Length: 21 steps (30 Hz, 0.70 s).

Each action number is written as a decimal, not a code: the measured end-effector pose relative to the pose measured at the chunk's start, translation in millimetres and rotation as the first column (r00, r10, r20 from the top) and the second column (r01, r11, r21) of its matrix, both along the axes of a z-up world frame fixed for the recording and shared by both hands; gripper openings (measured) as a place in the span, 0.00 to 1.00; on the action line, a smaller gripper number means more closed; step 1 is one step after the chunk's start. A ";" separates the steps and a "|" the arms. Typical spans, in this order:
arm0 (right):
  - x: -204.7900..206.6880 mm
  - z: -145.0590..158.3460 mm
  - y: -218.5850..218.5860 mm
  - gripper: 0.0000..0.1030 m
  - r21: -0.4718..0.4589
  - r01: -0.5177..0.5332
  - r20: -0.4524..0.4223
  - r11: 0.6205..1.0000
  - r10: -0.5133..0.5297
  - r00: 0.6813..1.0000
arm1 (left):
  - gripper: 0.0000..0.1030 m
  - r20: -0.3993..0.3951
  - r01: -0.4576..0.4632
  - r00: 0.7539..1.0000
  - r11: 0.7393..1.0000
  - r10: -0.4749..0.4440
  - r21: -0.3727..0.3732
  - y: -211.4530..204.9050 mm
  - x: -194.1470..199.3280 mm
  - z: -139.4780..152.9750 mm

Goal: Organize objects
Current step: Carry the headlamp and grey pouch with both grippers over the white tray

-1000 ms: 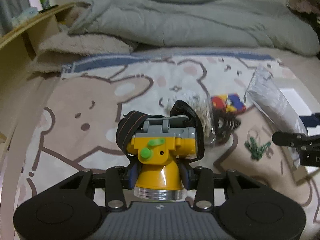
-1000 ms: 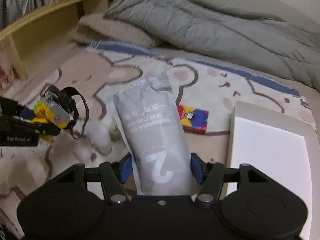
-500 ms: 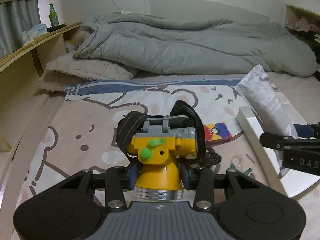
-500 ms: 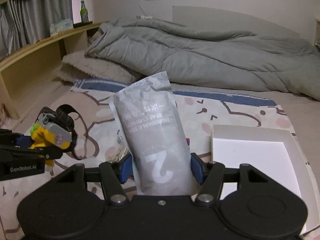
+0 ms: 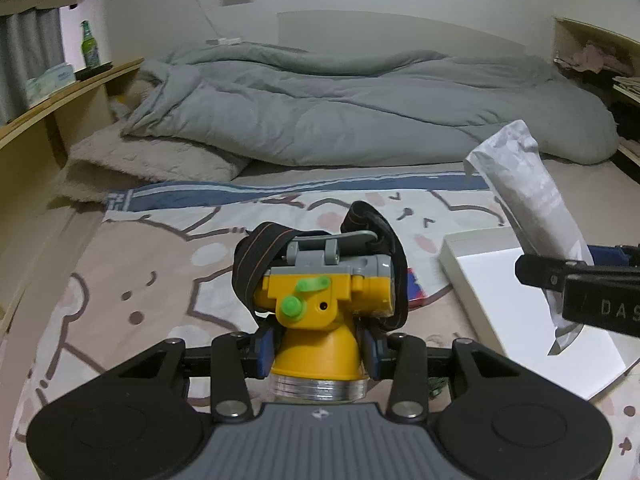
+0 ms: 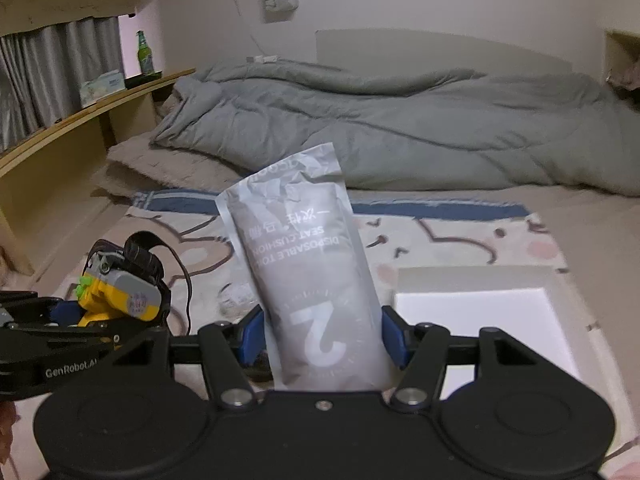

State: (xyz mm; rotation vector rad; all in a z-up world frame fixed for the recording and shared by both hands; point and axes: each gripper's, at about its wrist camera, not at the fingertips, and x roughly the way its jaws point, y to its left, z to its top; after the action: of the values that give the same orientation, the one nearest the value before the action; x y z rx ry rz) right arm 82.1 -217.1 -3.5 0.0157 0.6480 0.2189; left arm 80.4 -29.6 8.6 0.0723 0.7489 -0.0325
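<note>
headlamp (image 5: 320,296) left of pouch (image 5: 532,216); tray (image 5: 520,312) under pouch; duvet (image 5: 360,108) behind

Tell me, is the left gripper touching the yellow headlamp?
Touching. In the left wrist view, the left gripper has its blue pads pressed against both sides of the yellow headlamp, with no gap showing.

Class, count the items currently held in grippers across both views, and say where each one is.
2. The yellow headlamp sits clamped in the left gripper; the grey seat-cushion packet stands in the right gripper. Others on the blanket may be hidden.
</note>
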 end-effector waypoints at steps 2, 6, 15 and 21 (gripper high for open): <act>2.1 2.3 -9.1 0.59 -0.004 0.019 -0.001 1.000 -0.019 1.000 | 0.42 0.002 0.014 1.000 1.000 -0.014 -0.001 -11.2 3.2 -0.6; 5.8 2.2 -35.9 0.59 0.005 0.073 0.013 0.997 -0.073 0.997 | 0.42 0.004 0.043 0.999 0.999 -0.043 -0.009 -38.3 10.2 -2.7; 7.0 -6.7 -102.5 0.59 0.008 0.191 0.006 0.982 -0.191 0.982 | 0.42 -0.002 0.142 0.990 0.988 -0.142 -0.053 -108.2 22.2 -9.8; 10.9 -18.3 -140.5 0.59 0.005 0.262 -0.026 0.965 -0.262 0.965 | 0.42 -0.011 0.186 0.982 0.980 -0.187 -0.066 -144.1 30.0 -18.2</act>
State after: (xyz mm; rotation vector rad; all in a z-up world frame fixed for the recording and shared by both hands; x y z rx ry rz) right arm 93.0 -357.5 -21.8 0.1115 0.6630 -0.0348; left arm 110.4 -173.8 -9.6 0.0806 0.7556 -0.2363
